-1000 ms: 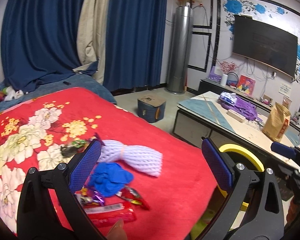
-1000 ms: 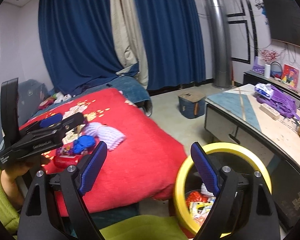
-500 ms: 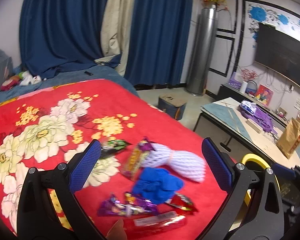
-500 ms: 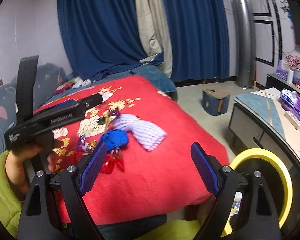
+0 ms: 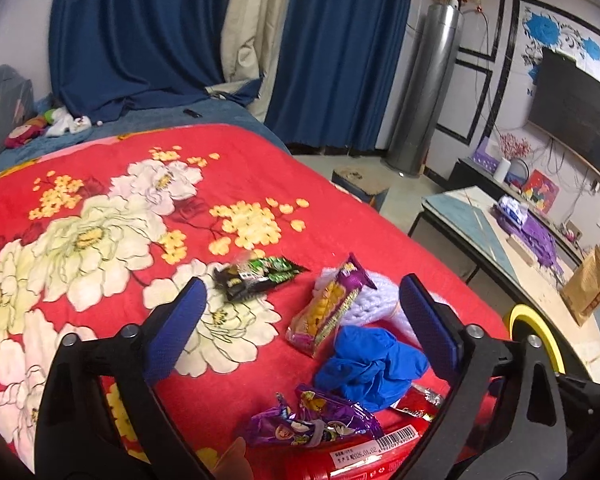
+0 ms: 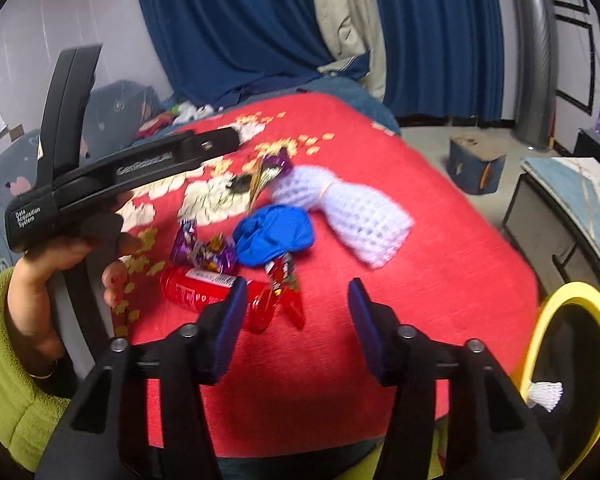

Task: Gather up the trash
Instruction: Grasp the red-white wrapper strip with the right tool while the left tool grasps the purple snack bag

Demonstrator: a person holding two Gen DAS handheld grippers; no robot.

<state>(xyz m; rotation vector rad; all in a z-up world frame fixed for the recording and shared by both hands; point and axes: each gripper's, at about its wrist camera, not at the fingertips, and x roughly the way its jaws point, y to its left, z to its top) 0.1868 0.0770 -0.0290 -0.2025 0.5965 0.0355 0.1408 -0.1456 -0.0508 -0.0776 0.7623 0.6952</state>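
Note:
Trash lies on a red flowered blanket (image 5: 100, 208): a blue glove (image 5: 370, 366) (image 6: 274, 234), a white foam net (image 6: 352, 212) (image 5: 374, 304), a purple-yellow snack bag (image 5: 330, 308), a green-black wrapper (image 5: 256, 276), purple wrappers (image 5: 312, 420) (image 6: 204, 252), a red bottle (image 6: 216, 294) (image 5: 364, 456) and a red wrapper (image 6: 286, 286). My left gripper (image 5: 300, 332) is open and empty above the pile. My right gripper (image 6: 296, 316) is open and empty just short of the red bottle. A yellow-rimmed bin (image 6: 572, 360) (image 5: 534, 336) stands at the bed's right.
A low table (image 5: 512, 248) with purple items and a brown paper bag (image 5: 590, 288) stands right of the bed. A small box (image 6: 476, 166) sits on the floor. Blue curtains (image 5: 160, 32) hang behind. The left hand with its gripper body (image 6: 112, 176) shows in the right wrist view.
Both grippers have swung left from the bin toward the trash pile on the blanket. The right gripper has come close to the red bottle. Both stayed open and empty.

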